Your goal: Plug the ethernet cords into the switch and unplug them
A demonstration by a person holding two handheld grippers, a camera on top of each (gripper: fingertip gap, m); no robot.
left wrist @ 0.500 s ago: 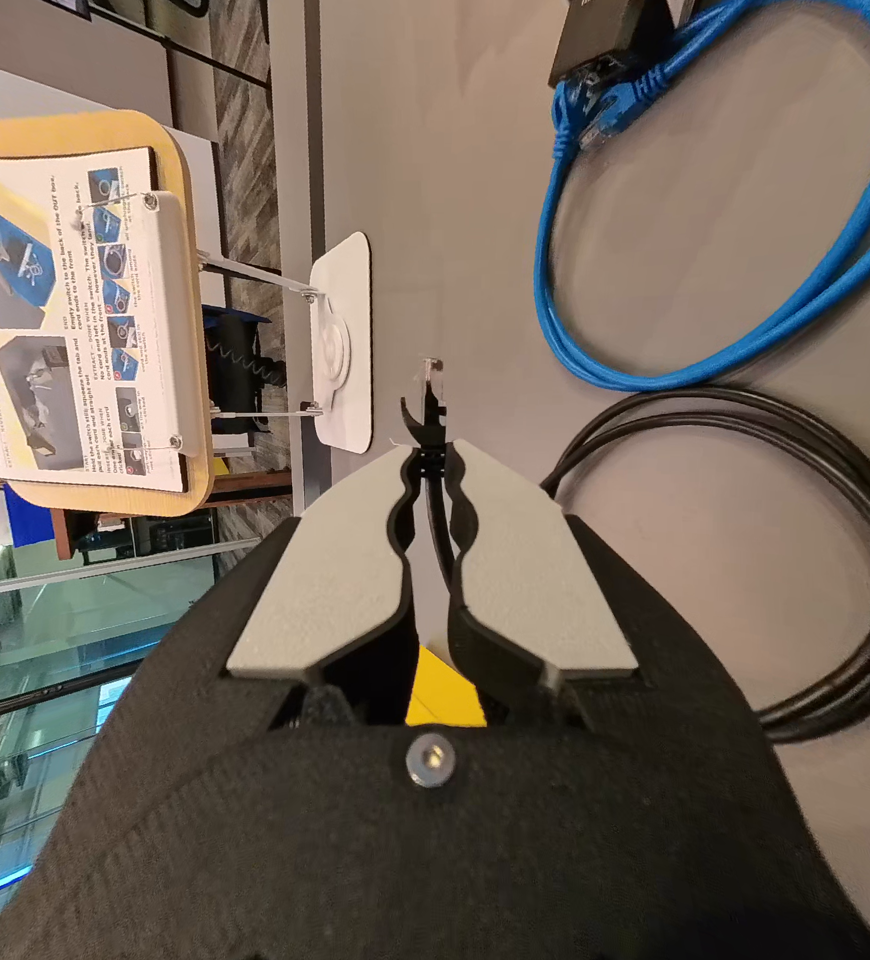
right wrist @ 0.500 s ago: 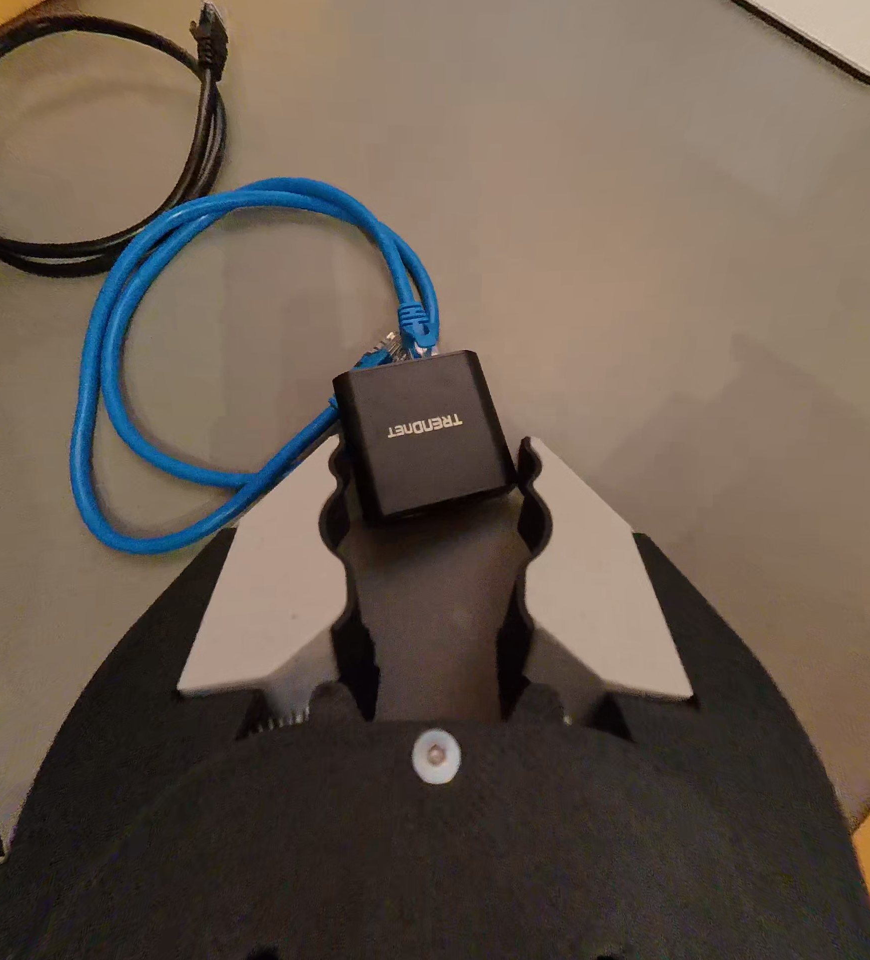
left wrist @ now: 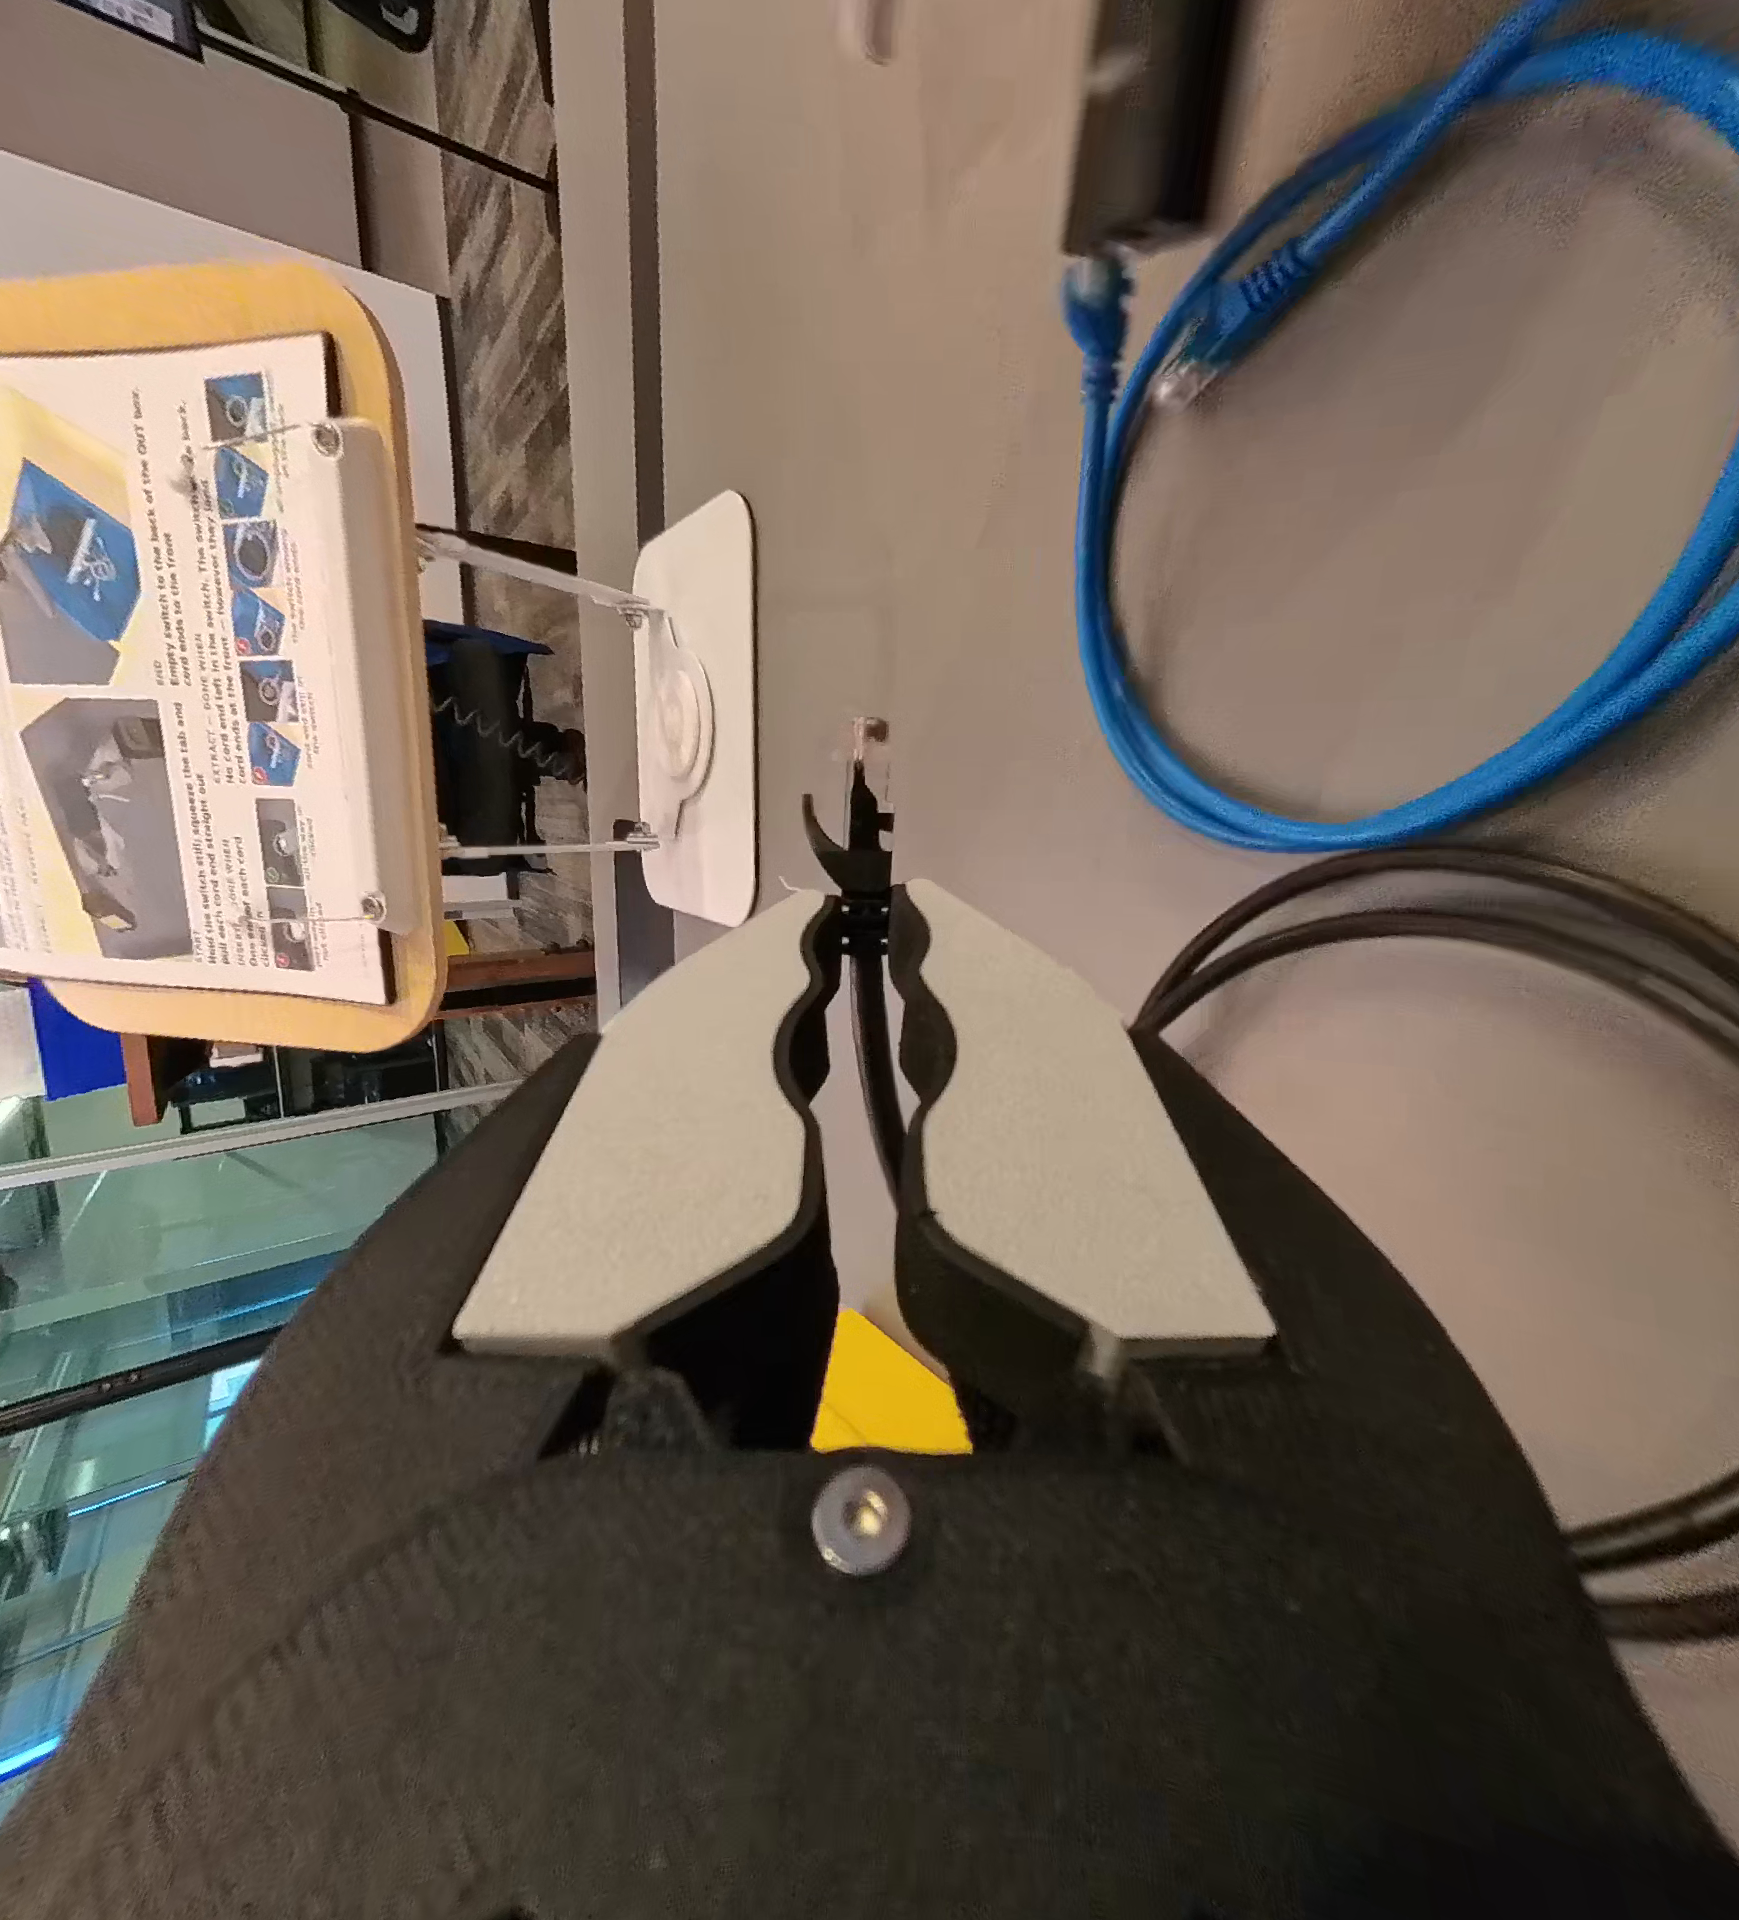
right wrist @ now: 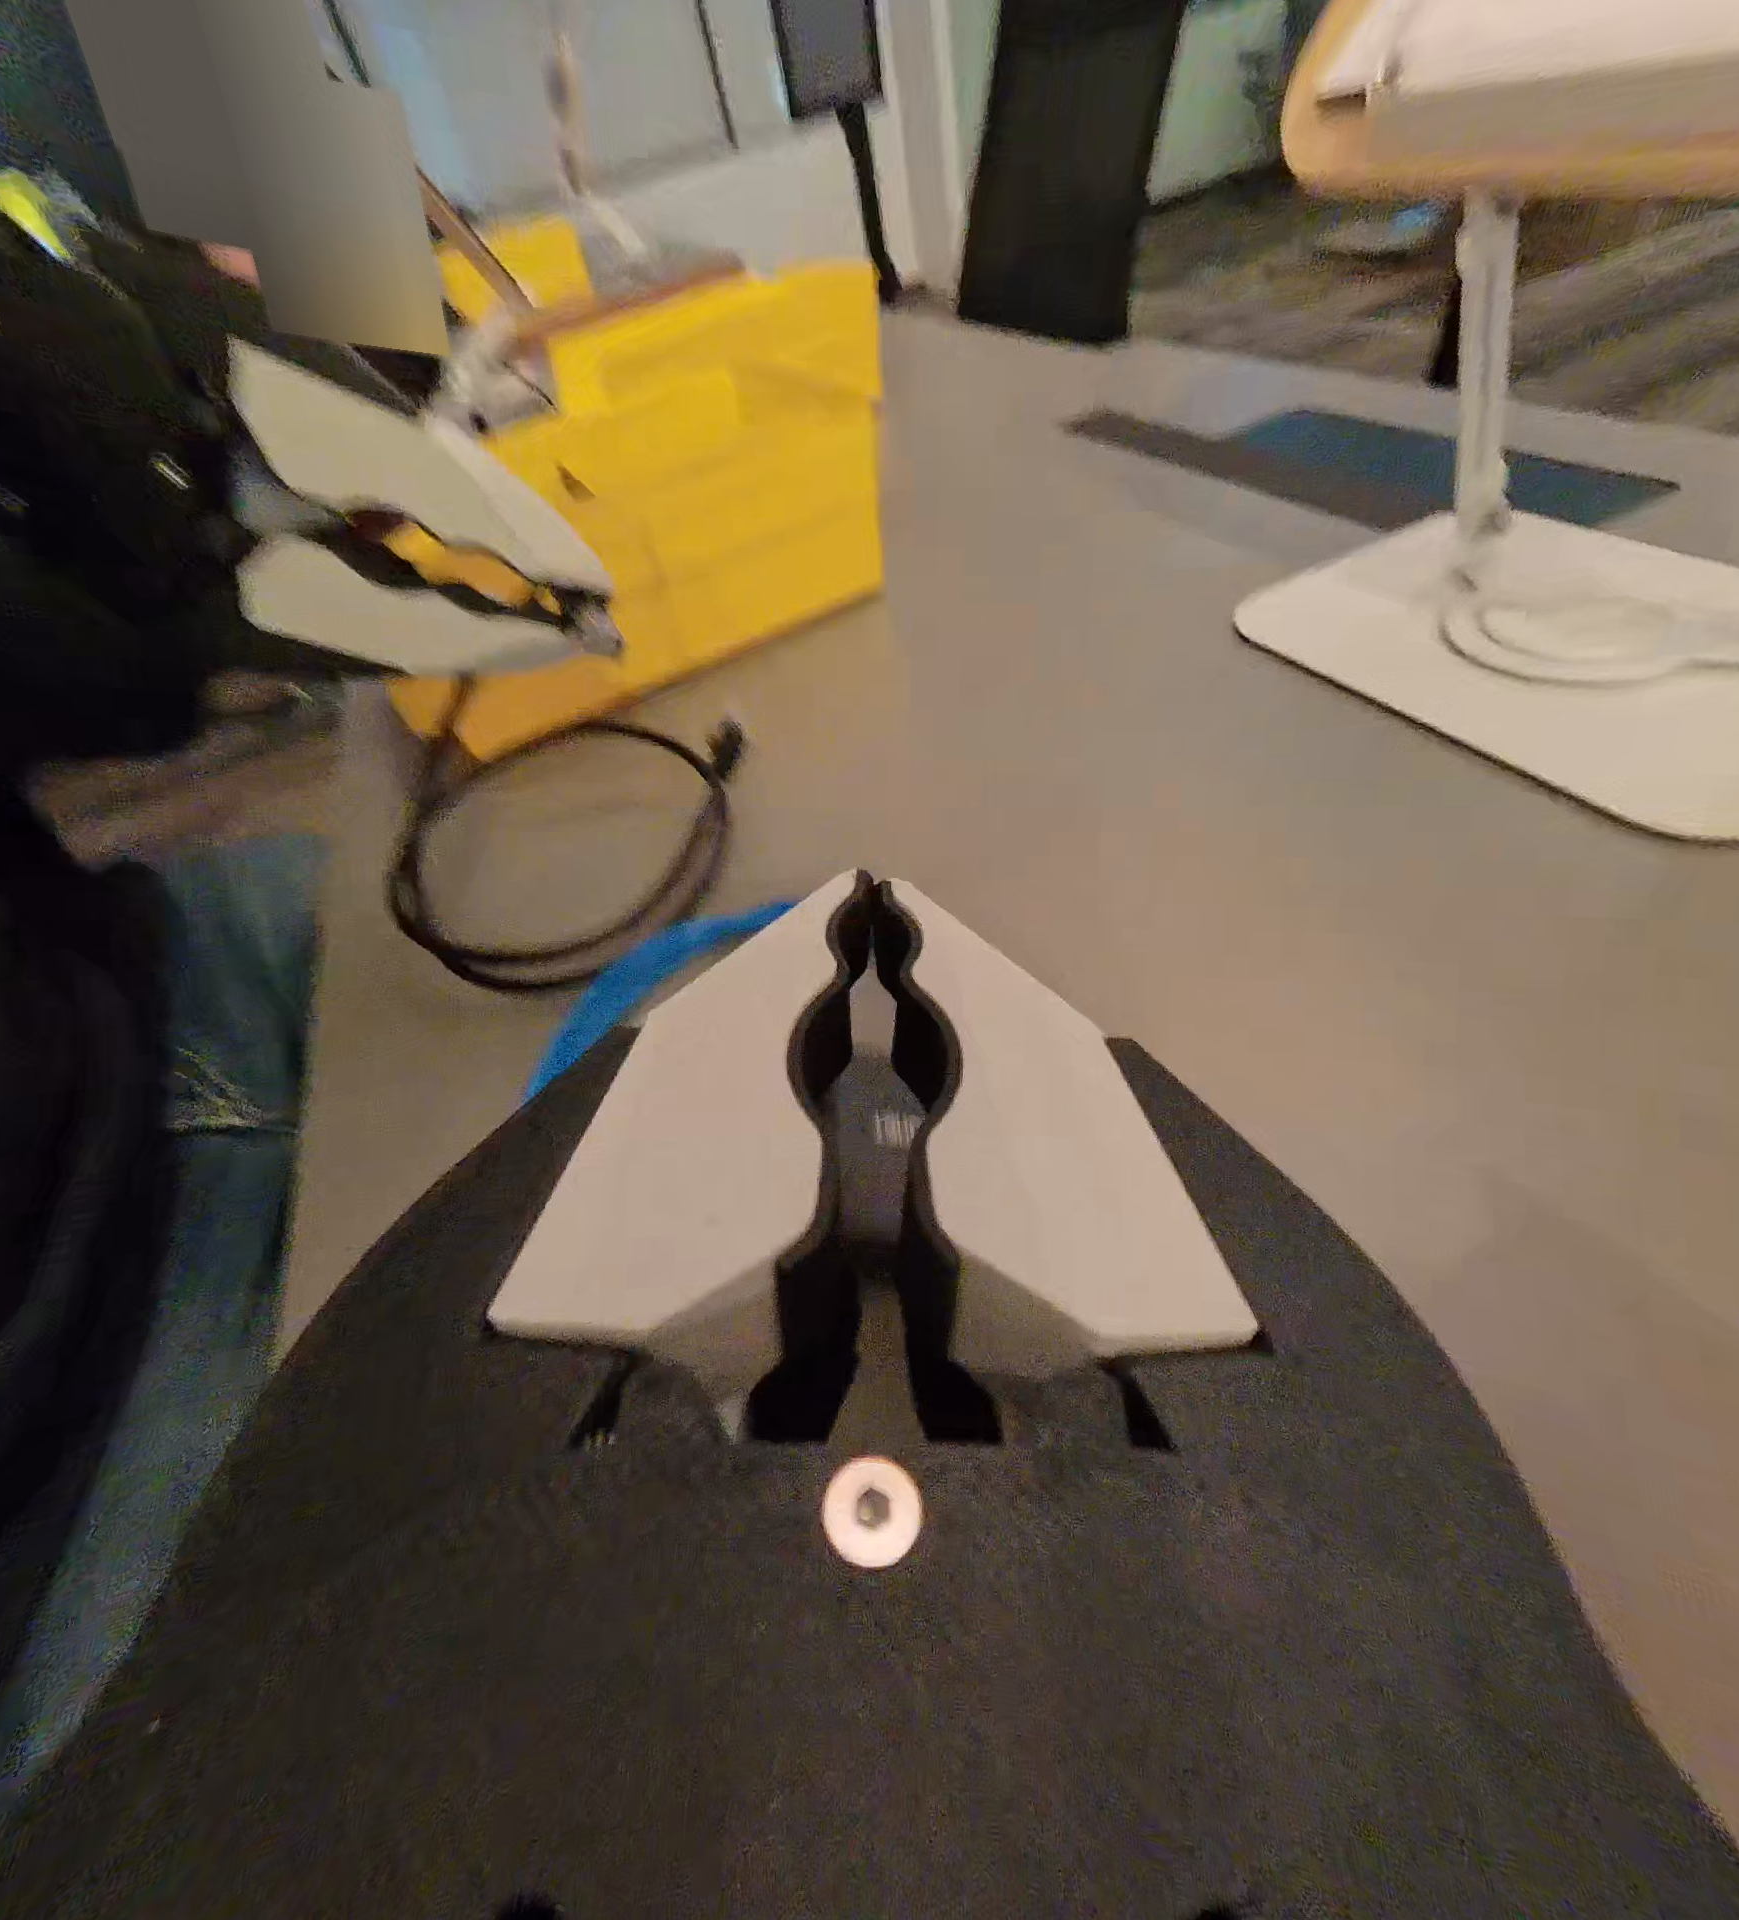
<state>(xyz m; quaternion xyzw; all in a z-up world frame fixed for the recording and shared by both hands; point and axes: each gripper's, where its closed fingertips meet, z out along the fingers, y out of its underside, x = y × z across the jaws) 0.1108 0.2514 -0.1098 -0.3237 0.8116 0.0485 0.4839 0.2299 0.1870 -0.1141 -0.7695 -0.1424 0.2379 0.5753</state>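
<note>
Above the grey desk (left wrist: 948,364), our left tool (left wrist: 860,914) pinches the black cord (left wrist: 1467,987) behind its plug; the switch (left wrist: 1145,125) lies beside the blue cord (left wrist: 1416,582). Only the right view shows our right tool (right wrist: 870,883) clenched, gripping nothing, and yellow bins (right wrist: 740,468).

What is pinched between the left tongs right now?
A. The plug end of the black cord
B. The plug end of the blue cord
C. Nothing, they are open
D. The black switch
A: in the left wrist view, the left tongs are closed on the black cord just behind its plug, while the blue cord lies loose on the table.
</note>
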